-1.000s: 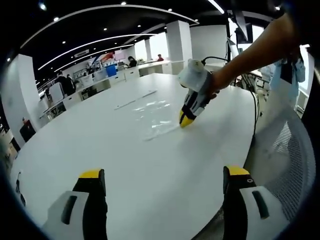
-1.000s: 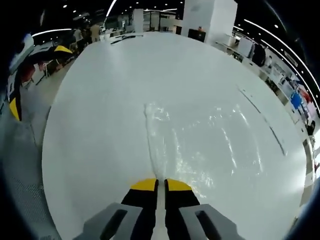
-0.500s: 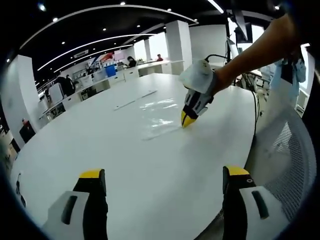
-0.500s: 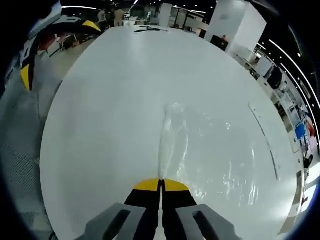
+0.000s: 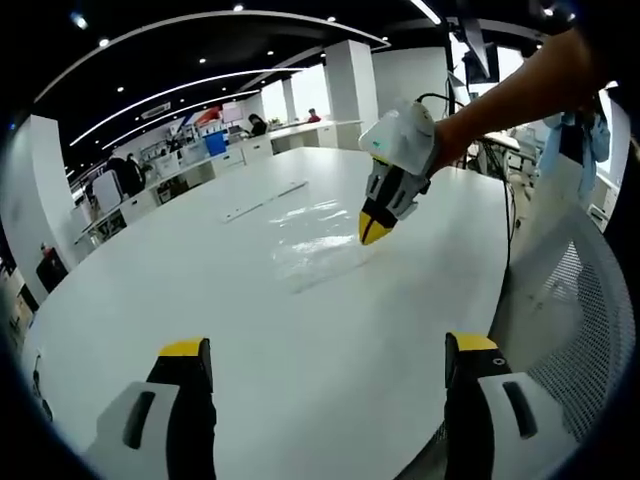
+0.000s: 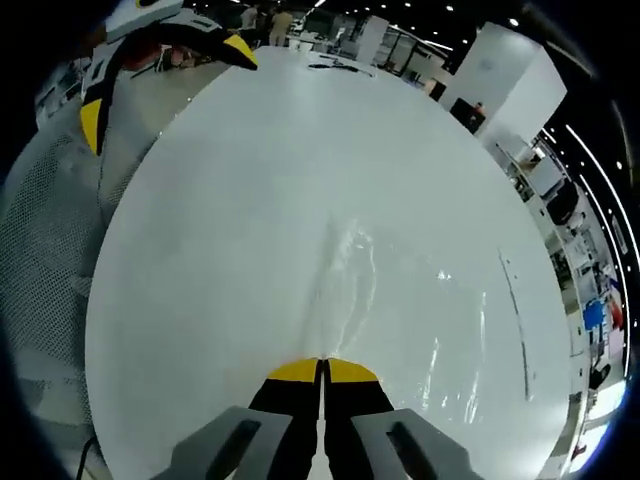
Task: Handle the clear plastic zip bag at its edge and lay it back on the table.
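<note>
The right gripper (image 6: pixel 322 362) was clamped on the near edge of the clear zip bag (image 5: pixel 318 232), lifting that edge off the white table (image 5: pixel 250 320). The left gripper (image 5: pixel 325 352) stood wide, holding nothing.

Bag (image 5: pixel 315 245) clear glossy plastic, crinkly; table (image 5: pixel 300 350) smooth matt white.

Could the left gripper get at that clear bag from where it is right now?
Probably yes. The left gripper is open, with bare table between it and the bag. The right gripper is shut on the bag's near edge, so the left would need another edge.
</note>
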A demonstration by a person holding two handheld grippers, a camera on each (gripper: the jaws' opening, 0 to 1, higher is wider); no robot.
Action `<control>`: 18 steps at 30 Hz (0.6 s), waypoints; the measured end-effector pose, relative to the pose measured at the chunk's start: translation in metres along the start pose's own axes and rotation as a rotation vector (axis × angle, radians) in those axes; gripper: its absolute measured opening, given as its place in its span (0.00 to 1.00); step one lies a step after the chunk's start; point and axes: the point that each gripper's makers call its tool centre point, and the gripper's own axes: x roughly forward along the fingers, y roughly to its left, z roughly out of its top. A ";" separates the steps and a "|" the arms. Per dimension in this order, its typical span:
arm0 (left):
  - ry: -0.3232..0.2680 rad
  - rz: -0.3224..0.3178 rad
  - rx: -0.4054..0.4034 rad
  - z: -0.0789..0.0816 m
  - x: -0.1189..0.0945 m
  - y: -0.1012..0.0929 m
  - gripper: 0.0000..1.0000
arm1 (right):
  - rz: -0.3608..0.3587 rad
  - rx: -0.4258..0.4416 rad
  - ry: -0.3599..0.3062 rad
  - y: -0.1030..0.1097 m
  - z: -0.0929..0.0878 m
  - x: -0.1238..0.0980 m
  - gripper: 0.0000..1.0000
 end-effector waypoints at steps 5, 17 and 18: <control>-0.003 -0.010 0.014 0.002 0.002 -0.003 0.95 | -0.006 -0.033 0.001 -0.004 0.002 -0.003 0.00; -0.011 -0.010 0.035 0.011 -0.001 -0.006 0.95 | 0.003 -0.099 -0.023 -0.002 0.010 -0.014 0.00; -0.010 -0.011 0.037 0.011 -0.001 -0.006 0.95 | 0.004 -0.099 -0.023 -0.002 0.010 -0.014 0.00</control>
